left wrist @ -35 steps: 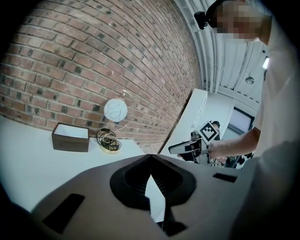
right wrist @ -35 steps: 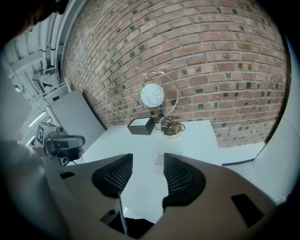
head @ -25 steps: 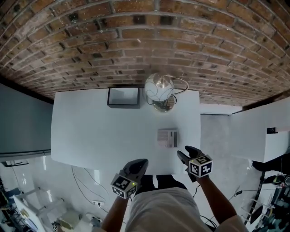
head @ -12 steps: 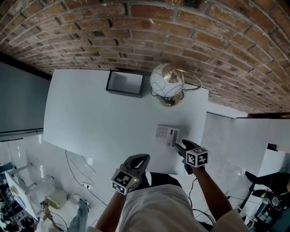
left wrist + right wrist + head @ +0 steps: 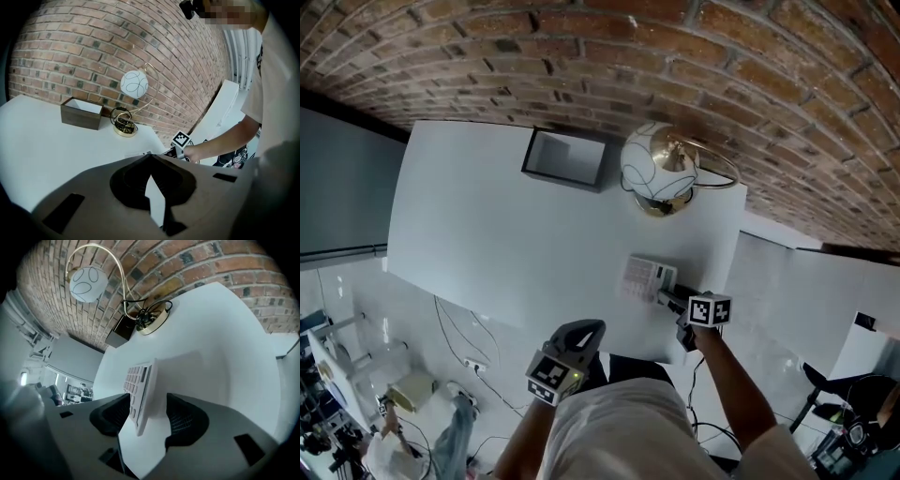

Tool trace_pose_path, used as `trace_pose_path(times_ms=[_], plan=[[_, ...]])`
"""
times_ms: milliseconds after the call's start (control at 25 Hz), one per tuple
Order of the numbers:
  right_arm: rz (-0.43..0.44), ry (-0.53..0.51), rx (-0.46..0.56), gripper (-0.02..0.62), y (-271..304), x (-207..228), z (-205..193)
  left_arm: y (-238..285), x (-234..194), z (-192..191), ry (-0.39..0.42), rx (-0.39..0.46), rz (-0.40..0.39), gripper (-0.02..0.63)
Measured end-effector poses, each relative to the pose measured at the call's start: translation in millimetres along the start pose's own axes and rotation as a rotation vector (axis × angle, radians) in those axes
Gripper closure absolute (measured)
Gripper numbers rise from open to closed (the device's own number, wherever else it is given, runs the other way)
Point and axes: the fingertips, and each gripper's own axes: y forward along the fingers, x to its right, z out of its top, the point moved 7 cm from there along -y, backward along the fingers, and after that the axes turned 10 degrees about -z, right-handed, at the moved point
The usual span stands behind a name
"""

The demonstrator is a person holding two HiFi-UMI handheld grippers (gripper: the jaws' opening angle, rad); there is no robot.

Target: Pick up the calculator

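A pale calculator (image 5: 647, 278) lies flat on the white table (image 5: 506, 234), near its front right edge. My right gripper (image 5: 667, 298) has come down over the calculator's near end. In the right gripper view the calculator (image 5: 140, 390) stands between the two dark pads; the right pad is clear of it. These jaws have just been opening and stand open. My left gripper (image 5: 586, 330) hovers off the table's front edge, left of the calculator, with nothing in it. In the left gripper view its jaw tips (image 5: 150, 157) meet, so it is shut.
A globe lamp (image 5: 661, 169) with a brass arc and base stands behind the calculator, at the back right. A dark open box (image 5: 565, 157) sits left of it by the brick wall. White floor and cables lie below the table's front edge.
My right gripper has dropped and moved forward until its jaws straddle the calculator's near end. My left gripper has sunk a little below the table edge.
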Motion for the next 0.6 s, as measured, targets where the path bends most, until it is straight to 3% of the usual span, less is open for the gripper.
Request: trace_pose_path(times_ms=[480, 600], plan=[[0.191, 0.154, -0.044, 0.367, 14.8, 14.2, 4.2, -1.0, -4.5, -10.1, -0.017, -0.044, 0.047, 0.592], [0.162, 0.138, -0.067, 0.387, 16.6, 13.2, 5.1, 0.6, -4.4, -9.4, -0.015, -0.041, 0.052, 0.592]])
